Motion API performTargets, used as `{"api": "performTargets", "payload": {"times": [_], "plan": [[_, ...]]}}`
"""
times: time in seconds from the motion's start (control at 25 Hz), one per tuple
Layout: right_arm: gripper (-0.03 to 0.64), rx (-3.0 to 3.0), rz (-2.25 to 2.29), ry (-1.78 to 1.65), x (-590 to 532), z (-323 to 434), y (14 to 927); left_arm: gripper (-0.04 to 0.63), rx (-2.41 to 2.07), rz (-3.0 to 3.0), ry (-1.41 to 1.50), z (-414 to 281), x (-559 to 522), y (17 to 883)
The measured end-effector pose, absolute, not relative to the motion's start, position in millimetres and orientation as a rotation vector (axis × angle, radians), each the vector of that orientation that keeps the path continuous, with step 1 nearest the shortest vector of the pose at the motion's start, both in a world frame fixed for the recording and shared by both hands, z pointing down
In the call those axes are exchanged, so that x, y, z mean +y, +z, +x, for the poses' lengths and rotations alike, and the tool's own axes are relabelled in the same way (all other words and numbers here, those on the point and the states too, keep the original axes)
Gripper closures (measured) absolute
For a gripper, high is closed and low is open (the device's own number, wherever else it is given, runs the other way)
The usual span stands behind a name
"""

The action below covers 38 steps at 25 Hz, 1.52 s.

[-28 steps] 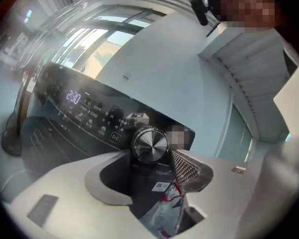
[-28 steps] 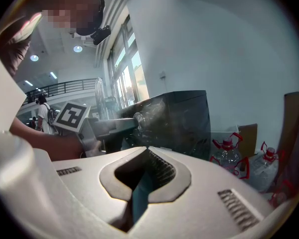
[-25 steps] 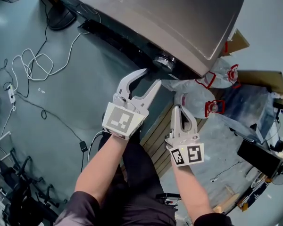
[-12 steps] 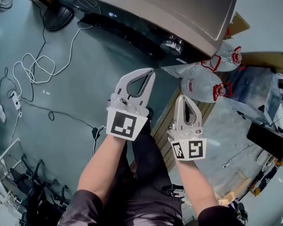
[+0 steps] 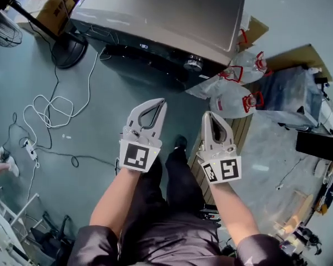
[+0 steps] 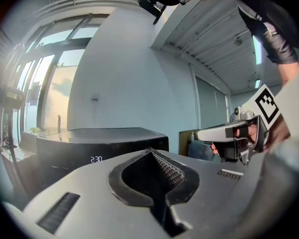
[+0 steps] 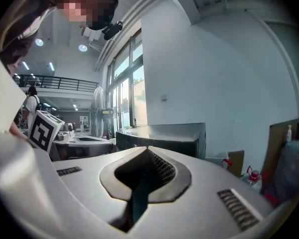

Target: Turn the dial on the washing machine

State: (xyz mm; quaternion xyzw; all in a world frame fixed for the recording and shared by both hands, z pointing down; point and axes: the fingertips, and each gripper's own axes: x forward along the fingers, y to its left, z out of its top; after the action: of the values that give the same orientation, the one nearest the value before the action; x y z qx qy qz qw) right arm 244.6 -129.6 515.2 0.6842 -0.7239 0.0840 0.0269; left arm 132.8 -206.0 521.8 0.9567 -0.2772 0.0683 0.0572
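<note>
Left gripper (image 5: 159, 102) and right gripper (image 5: 210, 116): both closed on nothing, well short of the dial.

Each gripper is pale grey moulded plastic. Its two curved jaws meet at the tips, and their ribbed black pads enclose an empty teardrop gap. A white cube with black square markers sits at the wrist end. The two are held side by side above the smooth teal-grey floor (image 5: 105, 87). Ahead of them stands the washing machine (image 5: 172, 10), a boxy body with a brushed metal top and a glossy black control panel (image 5: 139, 46) along its front edge. The dial (image 5: 192, 64) is a round silvery knob with a ridged rim near the panel's right end. It lies well apart from both grippers, roughly between the lines they point along. Crinkled clear plastic bags (image 5: 233, 100) with red handles lie just beside the machine's right corner.
</note>
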Motion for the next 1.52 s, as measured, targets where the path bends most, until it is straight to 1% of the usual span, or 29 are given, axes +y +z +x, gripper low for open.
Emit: {"api": "performTargets", "payload": {"times": [0.2,0.48,0.68,0.8,0.96,1.2,1.52], "plan": [[0.595,-2.21,2.142,0.123,-93,239,445,0.58,-0.772,2.921,0.215,94,-189,467],[0.595,-2.099,2.222,0.014,-24,259,360,0.58,-0.74,2.883,0.066,47,-165,382],[0.595,-2.087,2.302,-0.05,31,261,313,0.58,-0.735,2.911,0.067,18,-128,344],[0.595,-2.07,2.324,-0.048,72,249,310,0.58,-0.724,2.934,0.059,1,-94,327],[0.595,-2.08,2.38,-0.045,129,225,306,0.58,-0.673,2.882,0.006,-29,-40,333],[0.595,-2.011,2.455,-0.043,210,196,314,0.58,-0.662,2.868,0.02,-68,32,332],[0.597,-2.004,2.47,0.013,254,150,335,0.58,-0.756,2.926,0.104,-117,72,327]]}}
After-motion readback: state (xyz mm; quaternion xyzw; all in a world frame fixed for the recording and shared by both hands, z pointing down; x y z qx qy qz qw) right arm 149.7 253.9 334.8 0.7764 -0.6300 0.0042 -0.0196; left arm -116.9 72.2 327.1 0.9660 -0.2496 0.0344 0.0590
